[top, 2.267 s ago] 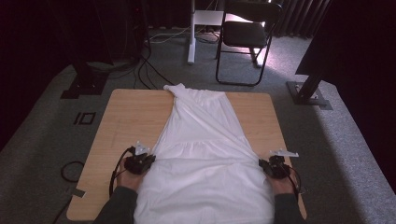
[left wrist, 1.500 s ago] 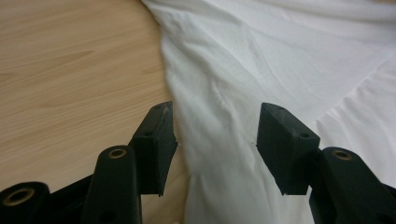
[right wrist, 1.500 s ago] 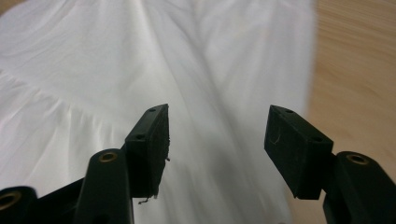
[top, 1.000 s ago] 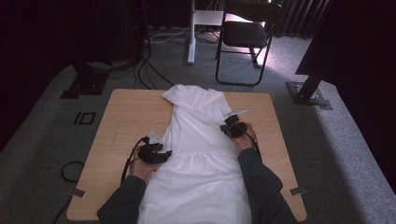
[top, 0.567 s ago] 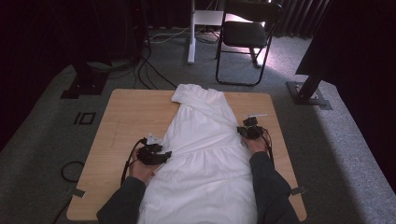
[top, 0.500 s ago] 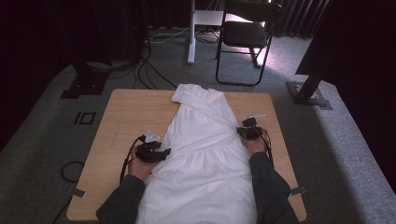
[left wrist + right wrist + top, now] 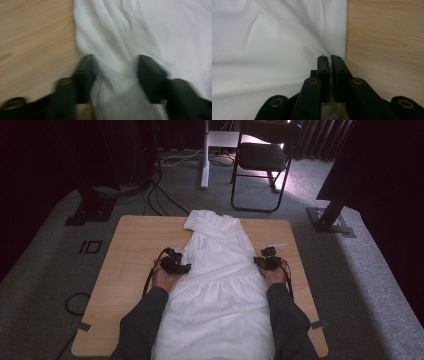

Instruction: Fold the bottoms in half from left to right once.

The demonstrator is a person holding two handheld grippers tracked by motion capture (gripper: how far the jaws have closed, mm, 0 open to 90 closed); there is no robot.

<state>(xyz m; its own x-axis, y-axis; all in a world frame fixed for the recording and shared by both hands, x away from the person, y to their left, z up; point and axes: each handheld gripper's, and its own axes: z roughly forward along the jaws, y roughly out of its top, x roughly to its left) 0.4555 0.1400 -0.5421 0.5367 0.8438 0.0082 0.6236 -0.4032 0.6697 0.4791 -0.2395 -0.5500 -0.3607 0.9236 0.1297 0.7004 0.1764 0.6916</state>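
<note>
The right gripper (image 7: 331, 58) is pinched tight on a thin fold at the right edge of the white dress (image 7: 220, 285), its jaws nearly meeting with fabric drawn into creases between them; since a second ago it has come out from over the bodice to that edge, just beside the bare wooden table (image 7: 130, 250). The left gripper (image 7: 115, 65) has moved forward along the left edge and its jaws have just been closing; they stand half apart astride a bunched ridge of cloth, not yet pressing it flat. Judging by this, a fold or smoothing of the waist is being set up, with one side gripped and the other about to be. The dress lies lengthwise down the table, bodice far, skirt near the person.
</note>
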